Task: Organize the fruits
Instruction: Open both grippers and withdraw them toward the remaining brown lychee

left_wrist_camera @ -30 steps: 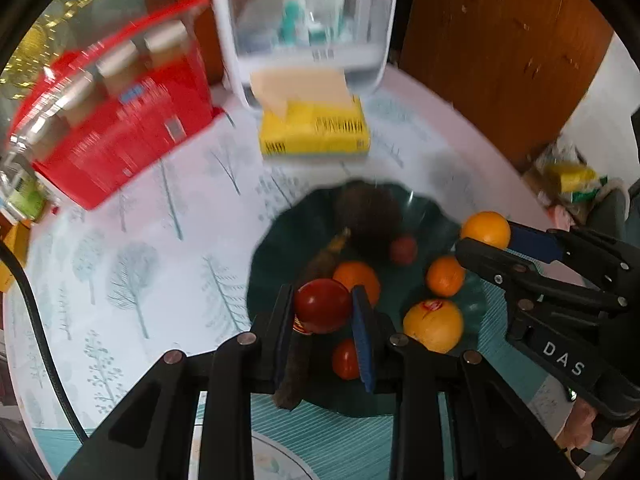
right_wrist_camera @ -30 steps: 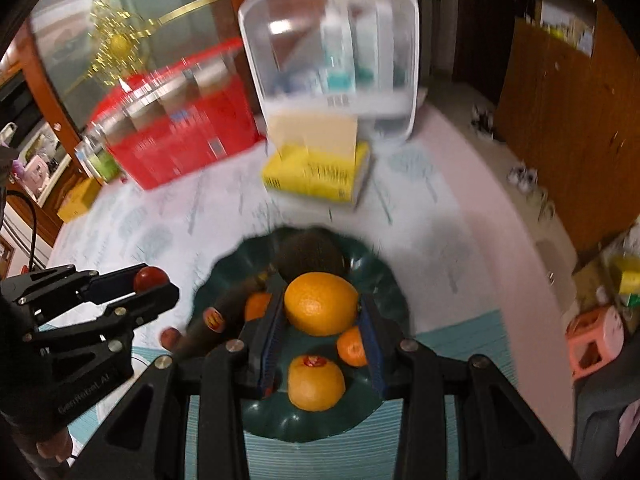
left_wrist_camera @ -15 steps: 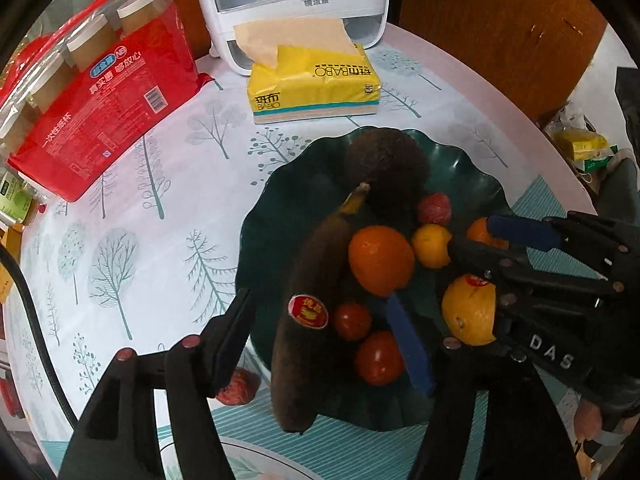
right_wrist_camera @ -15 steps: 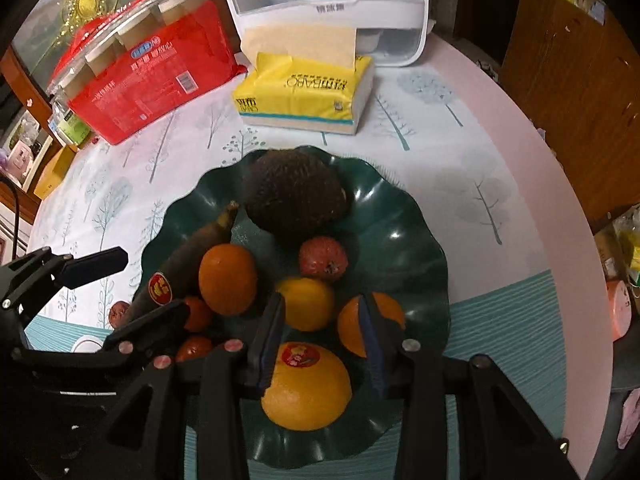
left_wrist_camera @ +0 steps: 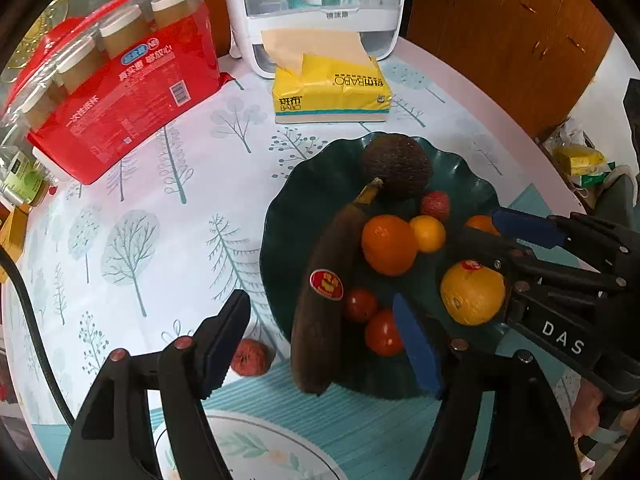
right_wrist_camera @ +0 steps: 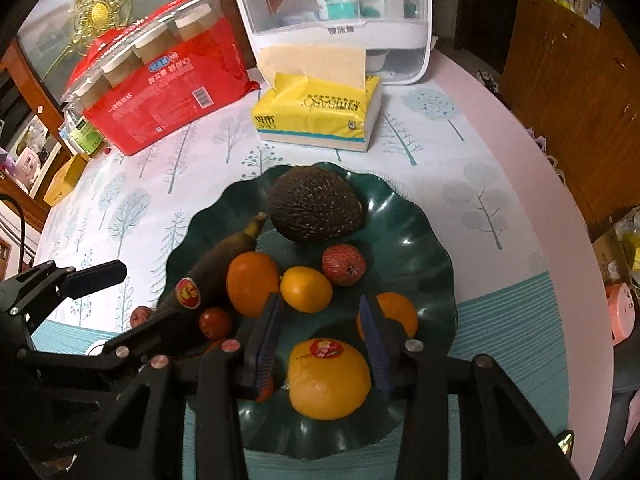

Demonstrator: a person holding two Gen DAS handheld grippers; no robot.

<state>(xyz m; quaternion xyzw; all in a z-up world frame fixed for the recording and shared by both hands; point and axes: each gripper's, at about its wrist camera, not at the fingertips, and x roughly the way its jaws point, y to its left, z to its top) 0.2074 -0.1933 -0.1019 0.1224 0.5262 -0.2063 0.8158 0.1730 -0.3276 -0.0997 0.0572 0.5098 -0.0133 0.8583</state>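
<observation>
1. Nearly all the fruit sits on the dark green plate [right_wrist_camera: 432, 240]: a brown scaly fruit [right_wrist_camera: 316, 208] at the far side, a blackened banana [left_wrist_camera: 324, 292] along the left rim with its near end overhanging, a large orange [right_wrist_camera: 252, 288], a small yellow-orange citrus [right_wrist_camera: 306, 289], a lychee [right_wrist_camera: 344, 265], a stickered orange [right_wrist_camera: 328, 378], a small orange [right_wrist_camera: 396, 314] and two small tomatoes [left_wrist_camera: 374, 320].
2. What looks left to do is one small reddish fruit [left_wrist_camera: 250, 357] lying on the worktop [left_wrist_camera: 160, 200] just off the plate's left rim, close to the banana's near end.
3. The left gripper [left_wrist_camera: 324, 320] has its fingers spread wide and holds nothing; one finger hangs beside the stray fruit, the other over the tomatoes.
4. The right gripper [right_wrist_camera: 322, 336] also stands open and empty, its fingers apart on either side of the stickered orange; whether they touch it I cannot tell.
5. The left wrist view shows the stray fruit plainly; in the right wrist view it is only a small spot beside the banana, partly hidden.
6. The right wrist view shows the small orange and the far plate rim clearly; in the left view the right gripper covers most of that orange.
</observation>
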